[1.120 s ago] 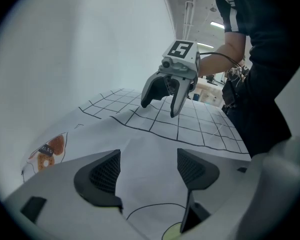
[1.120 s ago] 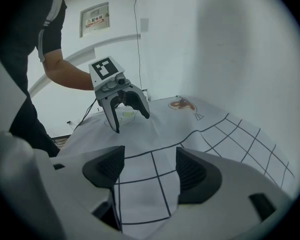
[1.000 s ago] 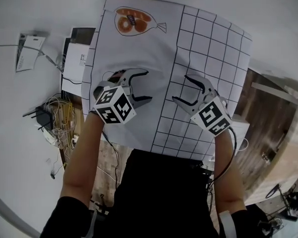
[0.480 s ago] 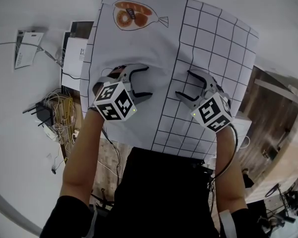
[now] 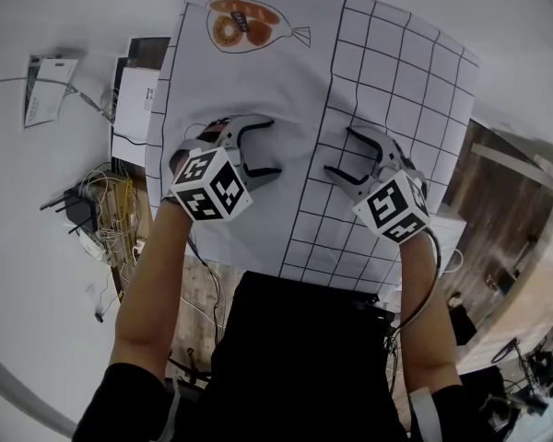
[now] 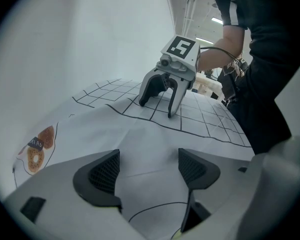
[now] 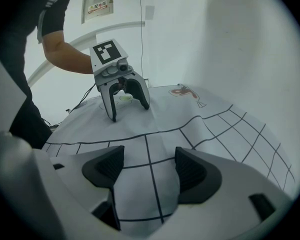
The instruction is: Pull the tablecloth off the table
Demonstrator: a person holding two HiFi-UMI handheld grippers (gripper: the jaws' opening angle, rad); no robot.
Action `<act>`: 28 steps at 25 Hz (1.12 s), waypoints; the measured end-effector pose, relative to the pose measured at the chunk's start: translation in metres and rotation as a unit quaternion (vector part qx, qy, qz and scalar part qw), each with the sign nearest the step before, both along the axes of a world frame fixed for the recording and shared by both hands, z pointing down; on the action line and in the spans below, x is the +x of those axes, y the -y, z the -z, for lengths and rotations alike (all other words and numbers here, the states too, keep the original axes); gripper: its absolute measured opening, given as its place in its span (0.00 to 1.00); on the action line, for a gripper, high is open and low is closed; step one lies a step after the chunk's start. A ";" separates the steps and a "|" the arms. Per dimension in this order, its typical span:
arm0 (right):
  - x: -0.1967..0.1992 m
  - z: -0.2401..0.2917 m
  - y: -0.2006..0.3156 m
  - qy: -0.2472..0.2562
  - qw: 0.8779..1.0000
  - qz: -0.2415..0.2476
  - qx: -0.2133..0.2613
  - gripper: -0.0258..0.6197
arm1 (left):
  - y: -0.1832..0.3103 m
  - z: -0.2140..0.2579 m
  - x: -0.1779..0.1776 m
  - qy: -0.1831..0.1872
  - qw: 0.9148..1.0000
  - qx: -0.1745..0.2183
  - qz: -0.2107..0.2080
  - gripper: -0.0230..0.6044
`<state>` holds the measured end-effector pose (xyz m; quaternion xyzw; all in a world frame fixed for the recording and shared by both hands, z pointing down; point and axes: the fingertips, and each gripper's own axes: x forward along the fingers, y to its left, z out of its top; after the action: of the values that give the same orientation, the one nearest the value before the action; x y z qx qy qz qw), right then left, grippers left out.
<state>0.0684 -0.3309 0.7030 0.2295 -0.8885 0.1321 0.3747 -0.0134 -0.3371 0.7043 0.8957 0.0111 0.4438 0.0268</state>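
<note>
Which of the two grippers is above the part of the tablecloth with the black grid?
The right gripper; the left gripper is above the tablecloth's plain white part.

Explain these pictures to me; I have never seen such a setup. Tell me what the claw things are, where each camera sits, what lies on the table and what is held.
There is no robot here. A person holds a hand tool in each hand: the left gripper and the right gripper. The head view comes from a camera on the person's head, looking steeply down. The other two pictures come from a camera riding on each gripper, looking along its own fingers; each also shows the other gripper opposite. Spread out below is a white tablecloth, gridded on one half, with an orange doughnut drawing near its far edge. Both grippers are open, low over the cloth, and nothing is held yet.
</note>
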 end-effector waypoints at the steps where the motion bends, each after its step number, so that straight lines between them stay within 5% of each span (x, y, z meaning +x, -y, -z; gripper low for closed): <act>1: 0.000 0.000 0.000 0.000 1.000 -0.001 0.001 0.52 | 0.000 0.000 0.000 0.001 1.000 0.000 0.001 0.62; 15: -0.001 0.001 -0.002 -0.006 1.000 0.001 0.000 0.51 | 0.001 0.001 0.002 0.006 1.000 0.005 0.010 0.60; 28: -0.001 0.005 -0.002 -0.006 1.000 -0.003 -0.007 0.41 | -0.003 0.006 0.004 0.018 1.000 0.009 -0.001 0.49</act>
<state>0.0678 -0.3288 0.6977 0.2302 -0.8847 0.1384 0.3809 -0.0094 -0.3345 0.6981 0.8879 0.0071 0.4596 0.0185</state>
